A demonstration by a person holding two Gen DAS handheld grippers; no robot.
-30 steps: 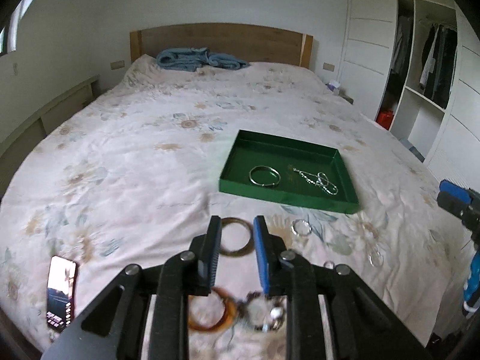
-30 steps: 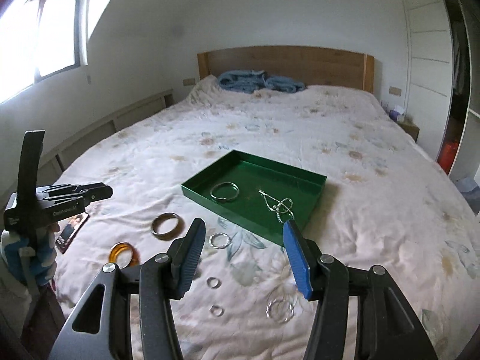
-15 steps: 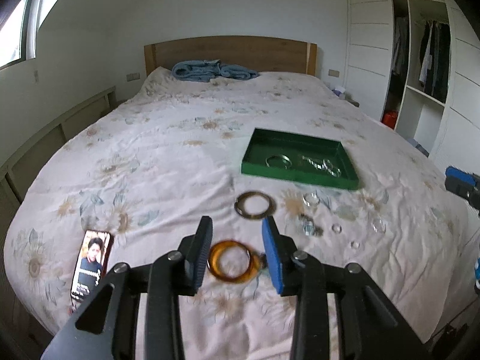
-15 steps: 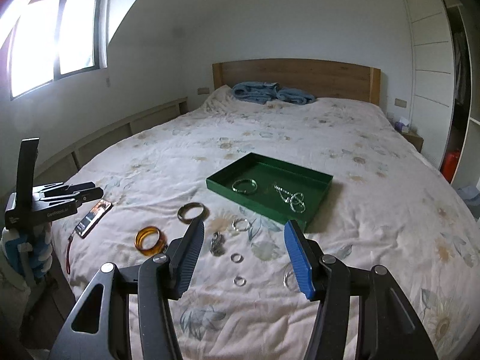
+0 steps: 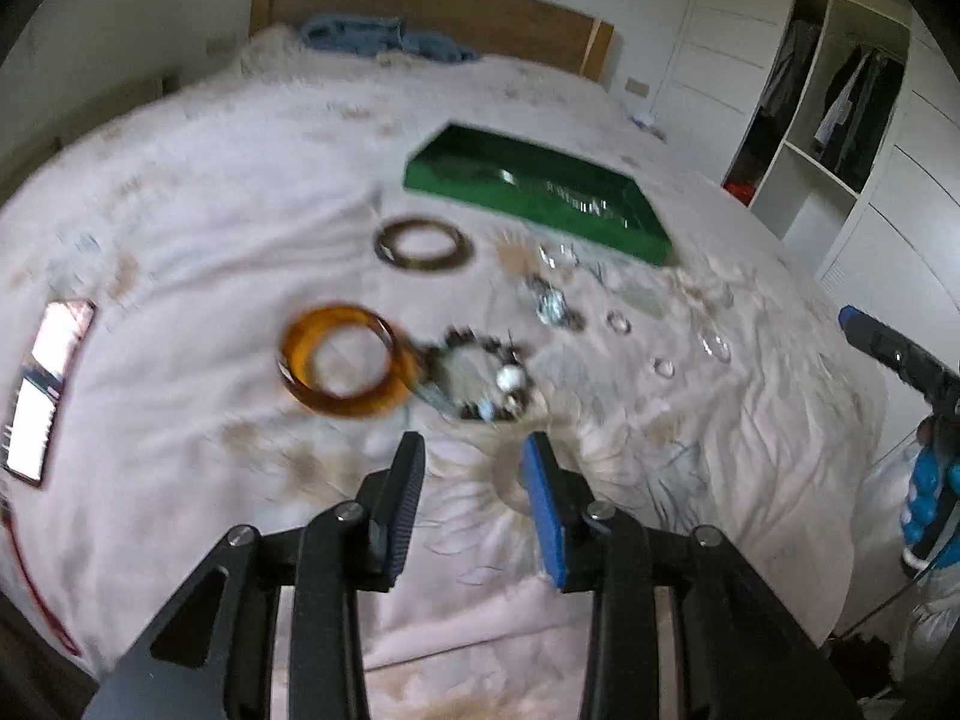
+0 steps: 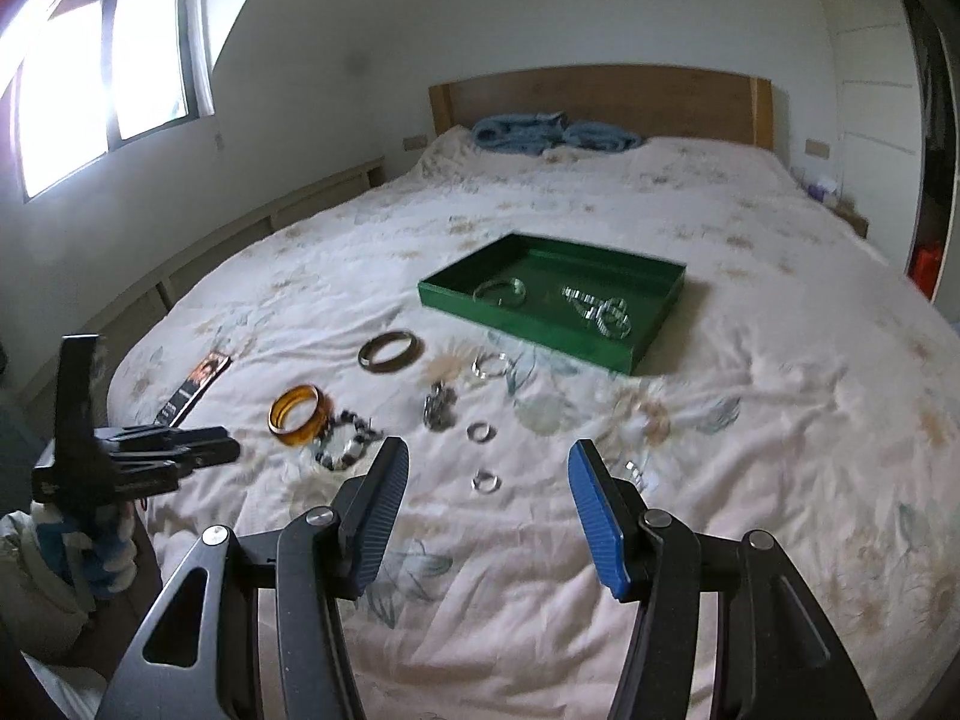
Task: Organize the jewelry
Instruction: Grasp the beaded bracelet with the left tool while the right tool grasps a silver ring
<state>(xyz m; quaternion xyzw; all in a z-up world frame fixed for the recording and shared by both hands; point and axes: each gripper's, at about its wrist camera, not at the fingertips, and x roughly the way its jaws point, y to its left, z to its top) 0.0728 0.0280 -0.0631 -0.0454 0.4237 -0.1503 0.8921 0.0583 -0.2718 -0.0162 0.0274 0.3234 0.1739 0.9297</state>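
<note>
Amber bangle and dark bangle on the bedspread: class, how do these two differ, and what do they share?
The amber bangle is translucent orange; the dark bangle is opaque brownish-grey. The amber bangle touches a beaded bracelet; the dark bangle lies alone. The dark bangle sits nearer the green tray. Both are rigid rings lying on the bedspread, outside the tray.

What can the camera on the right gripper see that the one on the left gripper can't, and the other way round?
Only the right view shows the window and a clear look at the silver bangle in the green tray. Only the left view shows the open wardrobe. Both show the amber bangle, the beaded bracelet and the phone.
</note>
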